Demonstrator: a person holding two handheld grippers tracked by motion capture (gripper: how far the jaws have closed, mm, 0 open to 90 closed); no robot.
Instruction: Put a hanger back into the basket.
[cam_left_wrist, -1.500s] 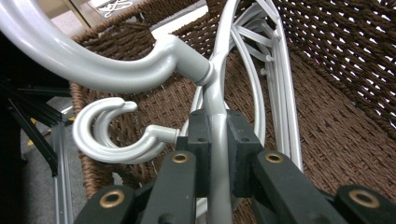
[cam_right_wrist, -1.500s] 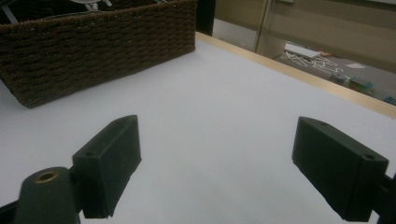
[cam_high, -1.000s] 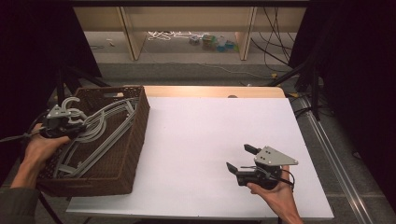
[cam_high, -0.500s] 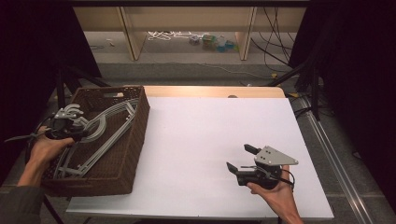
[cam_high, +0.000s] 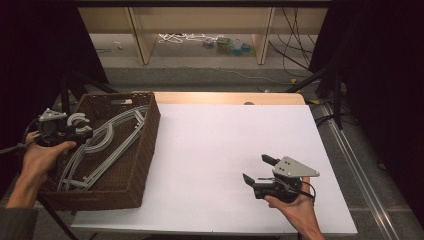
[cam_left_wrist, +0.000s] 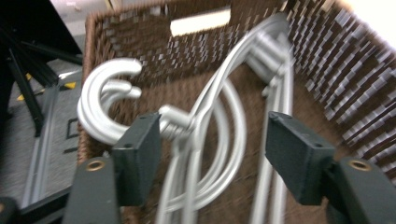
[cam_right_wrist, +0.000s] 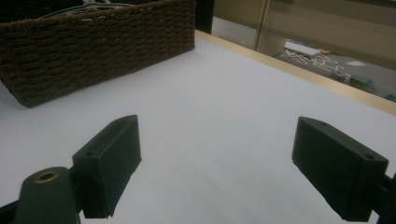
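1. Wicker, dark brown: that's the basket sitting on the left end of the white desk, and it's got a pile of silver-grey plastic hangers lying inside it.
2. Left gripper hangs over the basket's left rim, held by the person's left hand. Its jaws have just been opening and now stand spread apart.
3. From the left gripper view, the hanger hooks curl up just left of the left jaw, and the neck of one hanger sits between the two jaws, right up against the left pad. Right pad is well clear of it, so no pinch going on. That picture is kinda blurry, so I can't tell if the left pad really touches the neck or is just beside it.
4. Hanger bodies run diagonally across the basket floor, towards the far right corner.
5. Right gripper is over at the near right part of the desk, in the right hand, well apart from the basket. Jaws spread wide with nothing between them, just bare white desk under them.
6. Right gripper view looks across the desk at the basket's woven wall, with a bit of the hangers peeking over its rim.
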